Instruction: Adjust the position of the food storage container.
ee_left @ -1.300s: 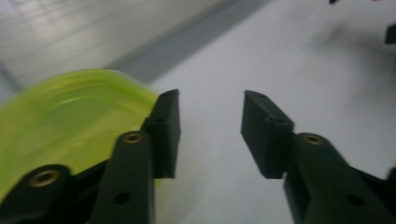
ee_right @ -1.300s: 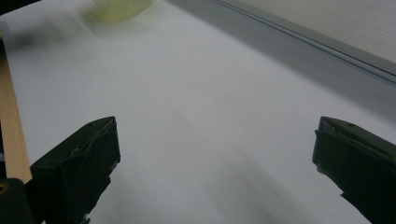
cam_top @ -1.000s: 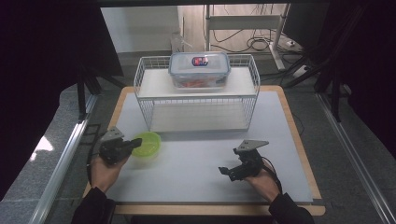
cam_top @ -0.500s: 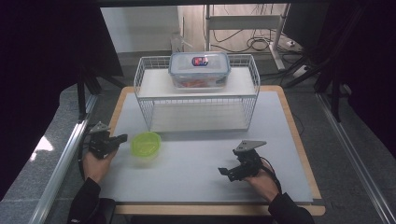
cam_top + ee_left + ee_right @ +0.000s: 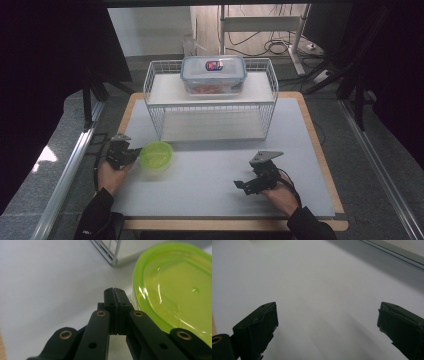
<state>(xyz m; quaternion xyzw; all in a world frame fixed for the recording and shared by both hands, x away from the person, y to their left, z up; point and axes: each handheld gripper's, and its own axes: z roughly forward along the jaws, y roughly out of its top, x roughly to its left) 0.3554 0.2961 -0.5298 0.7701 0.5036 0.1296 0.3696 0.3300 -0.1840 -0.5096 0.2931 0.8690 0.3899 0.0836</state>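
High view: a white wire rack (image 5: 215,107) stands at the far middle of the grey tabletop (image 5: 300,150), and a clear lidded container (image 5: 213,75) sits on its upper shelf. A green plastic lid (image 5: 156,154) lies flat on the tabletop, near the front left corner of the rack and apart from it. The left gripper (image 5: 125,156) rests at the left edge of the tabletop, just beside the lid's left rim, held in the person's left hand (image 5: 111,175). Left gripper view: the left gripper's jaws are pressed fully together with nothing between them, the tips (image 5: 114,292) lying just beside the lid (image 5: 175,290) rim; whether they touch the rim cannot be told. A corner of the rack (image 5: 107,252) shows beyond. The right gripper (image 5: 250,184) sits on the near right part of the tabletop, well apart from the lid, held in the person's right hand (image 5: 281,192). Right gripper view: the right gripper (image 5: 327,322) has its jaws spread wide, with bare tabletop (image 5: 317,285) between them and nothing held.
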